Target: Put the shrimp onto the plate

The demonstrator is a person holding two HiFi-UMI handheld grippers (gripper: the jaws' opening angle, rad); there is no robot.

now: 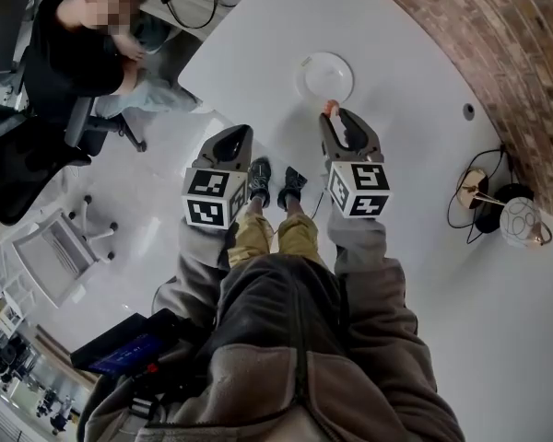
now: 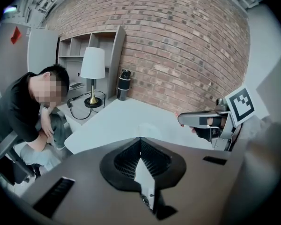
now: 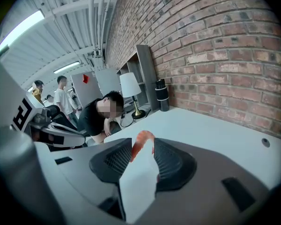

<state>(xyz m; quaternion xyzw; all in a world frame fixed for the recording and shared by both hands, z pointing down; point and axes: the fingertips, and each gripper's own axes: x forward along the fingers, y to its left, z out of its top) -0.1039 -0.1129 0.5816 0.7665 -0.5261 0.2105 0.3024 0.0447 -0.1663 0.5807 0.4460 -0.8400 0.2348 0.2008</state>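
Observation:
A small white plate (image 1: 324, 76) sits on the white table (image 1: 415, 136), just beyond my right gripper (image 1: 332, 114). That gripper is shut on an orange shrimp (image 1: 330, 108), which sticks out between the jaw tips; in the right gripper view the shrimp (image 3: 142, 142) curls up between the black pads, above the table. My left gripper (image 1: 242, 133) hangs beside the table's left edge over the floor, shut and empty, its tips meeting (image 2: 140, 139). From the left gripper view the right gripper (image 2: 185, 120) shows at the right, level over the table.
A brick wall (image 1: 498, 35) curves round the table's far side. A lamp (image 2: 92, 74), a dark bottle (image 2: 123, 84) and cables stand at the back. A seated person (image 1: 78, 44) is at the left. A globe-like object with cables (image 1: 498, 205) lies at the right.

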